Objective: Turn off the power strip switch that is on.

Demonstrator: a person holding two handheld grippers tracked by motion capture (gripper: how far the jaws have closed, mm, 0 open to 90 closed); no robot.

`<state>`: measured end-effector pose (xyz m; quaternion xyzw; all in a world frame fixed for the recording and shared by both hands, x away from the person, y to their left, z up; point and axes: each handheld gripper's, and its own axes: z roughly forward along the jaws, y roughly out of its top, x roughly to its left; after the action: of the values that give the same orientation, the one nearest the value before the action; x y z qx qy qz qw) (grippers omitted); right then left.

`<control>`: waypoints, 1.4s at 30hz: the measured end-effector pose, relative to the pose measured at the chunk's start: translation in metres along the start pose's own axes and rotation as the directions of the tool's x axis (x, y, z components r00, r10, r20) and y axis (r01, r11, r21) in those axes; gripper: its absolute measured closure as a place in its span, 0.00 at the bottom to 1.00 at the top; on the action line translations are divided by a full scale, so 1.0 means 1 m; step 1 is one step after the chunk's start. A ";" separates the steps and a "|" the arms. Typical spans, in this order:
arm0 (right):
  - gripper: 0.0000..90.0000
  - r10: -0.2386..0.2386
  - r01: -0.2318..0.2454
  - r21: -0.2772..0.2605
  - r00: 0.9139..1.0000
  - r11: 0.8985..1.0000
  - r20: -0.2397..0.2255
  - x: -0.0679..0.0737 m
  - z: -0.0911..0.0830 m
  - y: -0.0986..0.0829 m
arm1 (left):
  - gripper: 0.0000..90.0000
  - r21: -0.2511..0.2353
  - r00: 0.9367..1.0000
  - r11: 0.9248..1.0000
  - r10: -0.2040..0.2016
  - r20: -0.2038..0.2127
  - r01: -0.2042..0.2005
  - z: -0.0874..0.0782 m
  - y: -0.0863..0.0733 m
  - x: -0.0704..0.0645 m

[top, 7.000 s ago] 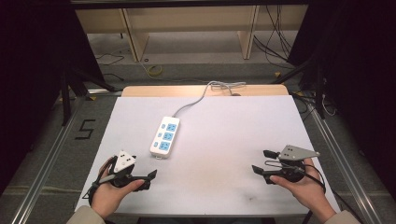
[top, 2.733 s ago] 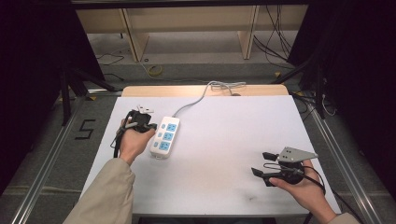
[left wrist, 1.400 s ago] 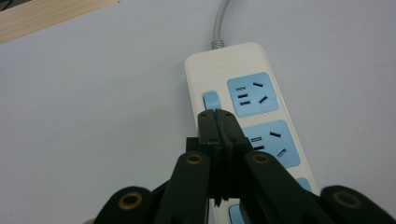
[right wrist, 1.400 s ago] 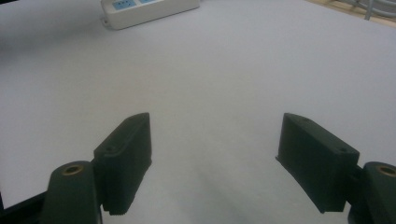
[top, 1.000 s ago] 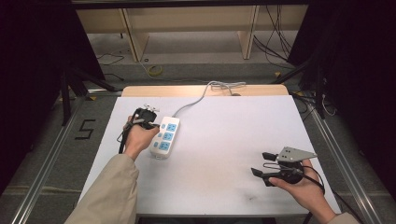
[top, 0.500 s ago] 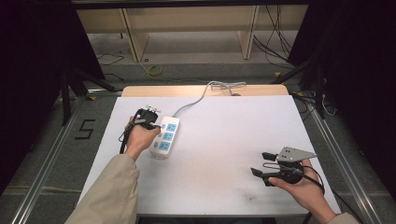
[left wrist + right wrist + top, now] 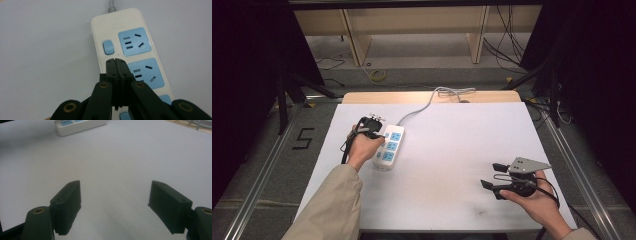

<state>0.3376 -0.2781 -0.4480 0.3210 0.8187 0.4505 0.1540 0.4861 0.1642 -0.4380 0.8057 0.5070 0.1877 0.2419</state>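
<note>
A white power strip with blue sockets lies on the left half of the white table, its grey cord running to the far edge. In the left gripper view the power strip shows a blue rocker switch just beyond the tips. My left gripper is shut with nothing in it, and its tips hover over the strip's left edge between the switch and the second socket. My right gripper rests open near the front right of the table, empty; its jaws stand wide apart over bare table.
The white table sits on a wooden top whose far edge is visible. Cables lie on the floor behind. Metal rails run along both sides. The power strip's end lies far ahead of the right gripper.
The left hand went from the table's front left up to the power strip and now holds over its switch end. Over the last second it barely moved. The right gripper stayed put.
</note>
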 end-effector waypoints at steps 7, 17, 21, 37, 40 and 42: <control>0.29 0.001 -0.001 0.003 1.000 1.000 0.001 0.000 0.000 0.000 | 1.00 0.013 1.000 1.000 -0.005 0.006 0.005 0.004 0.000 0.000; 0.29 0.001 -0.001 0.001 1.000 1.000 0.000 0.000 0.000 0.000 | 1.00 0.041 1.000 0.999 0.003 0.013 -0.003 0.006 0.000 0.000; 0.29 0.001 -0.001 0.002 1.000 1.000 -0.002 0.001 0.000 0.000 | 1.00 0.048 1.000 0.999 -0.002 0.013 0.001 0.008 0.000 0.000; 0.29 -0.005 0.005 0.004 1.000 1.000 -0.004 0.001 0.001 0.000 | 1.00 0.078 1.000 0.997 -0.020 0.023 0.019 0.010 0.003 0.002; 0.29 -0.006 0.006 0.008 1.000 1.000 -0.007 0.002 0.000 0.000 | 1.00 0.087 1.000 0.996 -0.021 0.018 0.020 0.010 0.004 0.001; 0.29 -0.006 0.007 0.008 1.000 1.000 -0.007 0.002 0.000 0.000 | 1.00 0.095 1.000 0.995 -0.009 0.010 0.007 0.010 0.006 0.000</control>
<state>0.3365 -0.2768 -0.4483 0.3175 0.8221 0.4478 0.1515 0.4957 0.1605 -0.4428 0.8153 0.5173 0.1581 0.2067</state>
